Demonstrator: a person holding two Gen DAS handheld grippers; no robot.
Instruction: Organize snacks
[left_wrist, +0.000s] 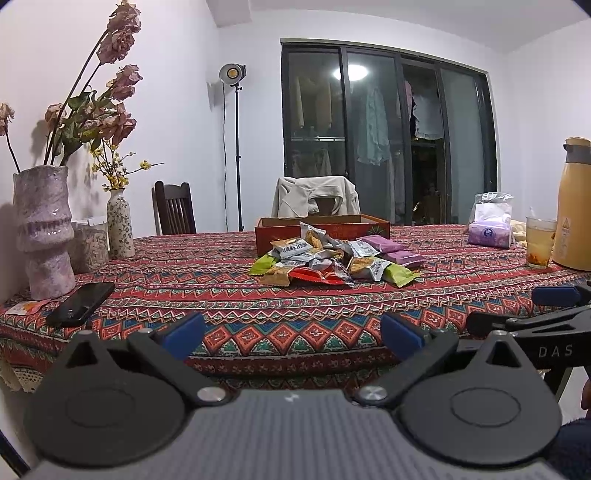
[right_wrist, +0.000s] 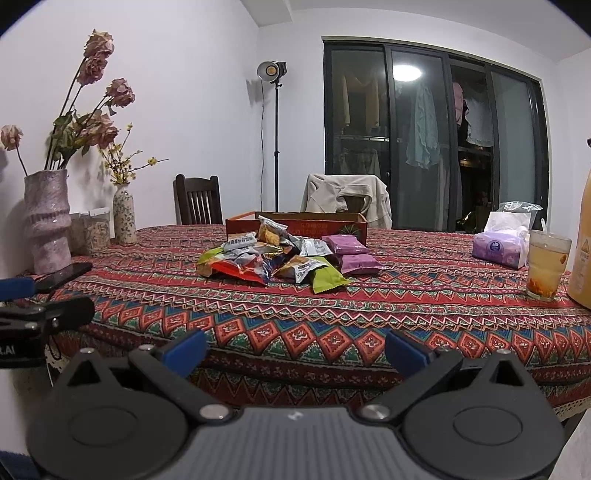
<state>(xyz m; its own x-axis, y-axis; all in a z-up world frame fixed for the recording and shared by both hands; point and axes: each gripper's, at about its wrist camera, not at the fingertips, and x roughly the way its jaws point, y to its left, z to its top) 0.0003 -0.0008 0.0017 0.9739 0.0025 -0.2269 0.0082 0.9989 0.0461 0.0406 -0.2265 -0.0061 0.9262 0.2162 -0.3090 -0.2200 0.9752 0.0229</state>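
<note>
Snack pile (left_wrist: 334, 260) — before open box (left_wrist: 321, 230)

Count of items on my table view, both wrist cameras.

I count two purple snack packets (right_wrist: 345, 243), two green ones (left_wrist: 400, 275), one red box (left_wrist: 321, 225), two vases (left_wrist: 42, 229), two chairs (right_wrist: 197, 199), one phone (left_wrist: 81, 303), one drinking glass (right_wrist: 546, 262), one tissue pack (right_wrist: 500, 249); the rest of the pile I cannot count.

Left gripper (left_wrist: 291, 334), right gripper (right_wrist: 295, 350) agape.
</note>
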